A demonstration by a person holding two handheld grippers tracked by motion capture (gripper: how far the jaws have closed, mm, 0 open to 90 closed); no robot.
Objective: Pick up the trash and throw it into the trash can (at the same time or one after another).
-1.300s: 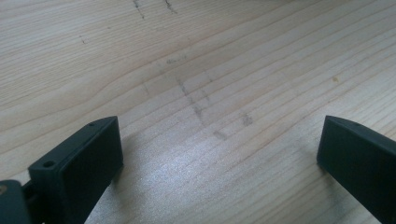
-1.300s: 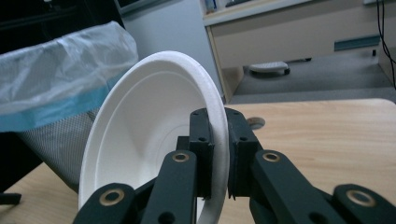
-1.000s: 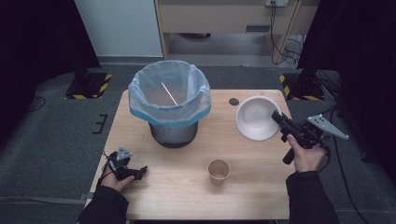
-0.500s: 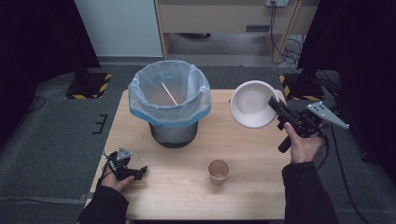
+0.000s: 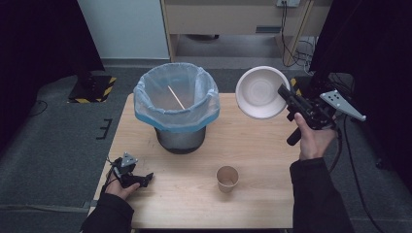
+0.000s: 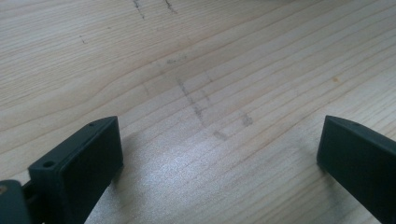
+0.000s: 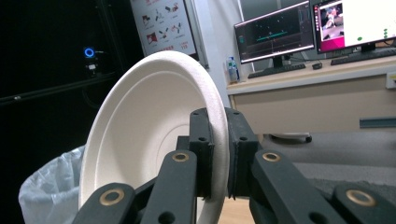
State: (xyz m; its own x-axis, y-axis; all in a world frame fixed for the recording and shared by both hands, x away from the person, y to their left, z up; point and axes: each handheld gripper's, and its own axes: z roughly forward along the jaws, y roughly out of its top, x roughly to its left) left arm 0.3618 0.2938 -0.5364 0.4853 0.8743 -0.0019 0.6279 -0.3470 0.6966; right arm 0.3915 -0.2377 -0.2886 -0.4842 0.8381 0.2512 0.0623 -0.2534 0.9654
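Right claw point(image 5: 283, 92): jaws clamped on the rim of a white paper bowl point(image 5: 261, 92), one jaw inside the rim and one outside, as the right gripper view shows point(image 7: 217, 156). Bowl held aloft and tipped on edge, its hollow facing the bin; it sits above the desk's far right part, beside and apart from the bin.

Left claw point(image 5: 141, 178): jaws spread wide, holding nothing, resting low at the near left corner of the desk point(image 5: 272, 194). Bare wood grain lies between its jaws in the left gripper view point(image 6: 210, 121).

Waste bin point(image 5: 177, 109): dark body, pale blue plastic liner folded over the rim, standing at the far middle of the desk. A thin wooden stick point(image 5: 176, 97) leans inside.

Paper cup point(image 5: 227, 177): brown, upright, near the front edge of the desk, well apart from both claws.

Risks, as judged:
- Grip is on a thin edge only. A quick swing could let the light bowl pivot or slip from the jaws and drop onto the desk.
- Release short of the bin mouth would land the bowl on the rim or send it off the far edge.
- The bowl's width is close to that of the opening; arriving flat, it could lodge across the liner or drag it down.
- A low approach could knock the bin.
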